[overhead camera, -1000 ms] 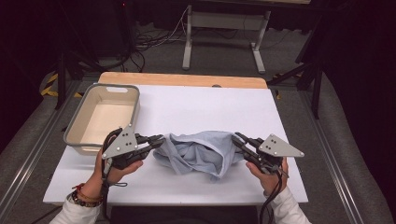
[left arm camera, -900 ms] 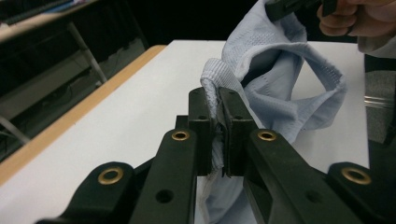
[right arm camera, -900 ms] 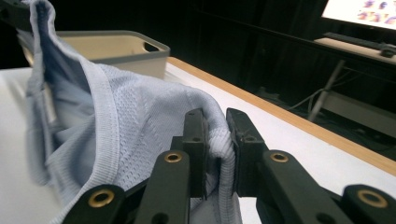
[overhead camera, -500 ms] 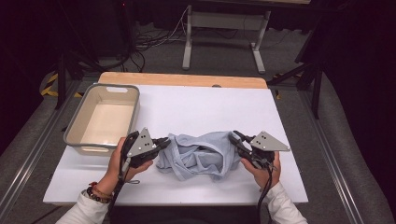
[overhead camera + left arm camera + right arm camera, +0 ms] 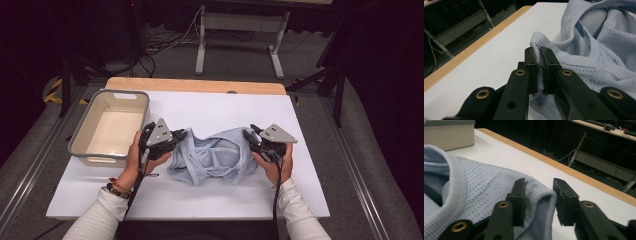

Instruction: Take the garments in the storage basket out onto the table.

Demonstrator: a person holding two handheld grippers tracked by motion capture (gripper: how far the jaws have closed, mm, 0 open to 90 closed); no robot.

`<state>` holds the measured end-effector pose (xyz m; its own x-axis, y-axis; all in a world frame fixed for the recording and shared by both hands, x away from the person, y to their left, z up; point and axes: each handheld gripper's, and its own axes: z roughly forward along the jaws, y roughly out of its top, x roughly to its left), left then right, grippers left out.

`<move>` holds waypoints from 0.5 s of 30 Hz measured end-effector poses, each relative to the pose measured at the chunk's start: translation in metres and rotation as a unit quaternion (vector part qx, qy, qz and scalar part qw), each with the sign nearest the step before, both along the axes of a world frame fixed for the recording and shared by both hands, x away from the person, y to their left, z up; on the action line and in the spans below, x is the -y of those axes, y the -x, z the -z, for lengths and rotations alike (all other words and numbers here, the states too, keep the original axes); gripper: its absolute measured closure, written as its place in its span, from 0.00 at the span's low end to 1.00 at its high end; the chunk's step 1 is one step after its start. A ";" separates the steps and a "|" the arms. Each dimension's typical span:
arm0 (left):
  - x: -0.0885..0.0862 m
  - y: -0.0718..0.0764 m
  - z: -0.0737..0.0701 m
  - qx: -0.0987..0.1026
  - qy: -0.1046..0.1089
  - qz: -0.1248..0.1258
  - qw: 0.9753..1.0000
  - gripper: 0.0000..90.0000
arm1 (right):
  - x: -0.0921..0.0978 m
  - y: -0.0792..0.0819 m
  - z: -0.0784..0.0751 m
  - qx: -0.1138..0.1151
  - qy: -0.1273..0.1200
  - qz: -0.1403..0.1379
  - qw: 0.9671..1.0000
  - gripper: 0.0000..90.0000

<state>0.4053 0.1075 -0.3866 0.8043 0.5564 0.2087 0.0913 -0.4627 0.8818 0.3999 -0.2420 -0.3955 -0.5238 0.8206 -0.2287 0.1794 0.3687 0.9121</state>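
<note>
A crumpled light blue mesh garment [image 5: 215, 156] lies on the white table top between both hands. My left gripper [image 5: 182, 134] is at its left side, and in the left gripper view it [image 5: 540, 53] is shut on the garment's ribbed hem [image 5: 574, 60]. At the garment's right side is my right gripper [image 5: 247, 133]. In the right gripper view it [image 5: 540, 184] stands open, with a folded ribbed edge [image 5: 546, 195] lying between the two jaws, which are clearly apart.
A beige bin [image 5: 85, 150] stands on the table's left side, close to the left hand, and its corner [image 5: 449, 132] appears in the right gripper view. The table's wooden far edge [image 5: 195, 85] runs behind the garment. White surface [image 5: 210, 195] extends in front.
Both grippers have moved inward toward each other and then away from the person. The garment has bunched up narrower between them.
</note>
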 end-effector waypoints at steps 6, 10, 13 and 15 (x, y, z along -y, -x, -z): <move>-0.003 0.008 -0.001 0.004 -0.007 0.009 1.000 0.94 | 0.007 0.018 -0.010 0.020 -0.031 -0.006 0.999 0.52; -0.006 0.012 0.000 0.006 -0.011 0.004 1.000 0.94 | 0.007 0.040 -0.019 0.031 -0.035 -0.033 0.998 0.48; -0.008 0.013 0.002 0.005 -0.013 0.002 1.000 0.94 | 0.008 0.054 -0.026 0.040 -0.043 -0.047 0.997 0.42; -0.009 0.013 0.002 0.005 -0.012 0.001 1.000 0.94 | 0.009 0.062 -0.029 0.046 -0.040 -0.050 0.997 0.38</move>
<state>0.3926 0.1160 -0.3890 0.8029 0.5496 0.2309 0.0812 -0.4845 0.8710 0.3378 -0.2510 -0.3668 -0.5837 0.7830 -0.2151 0.0597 0.3056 0.9503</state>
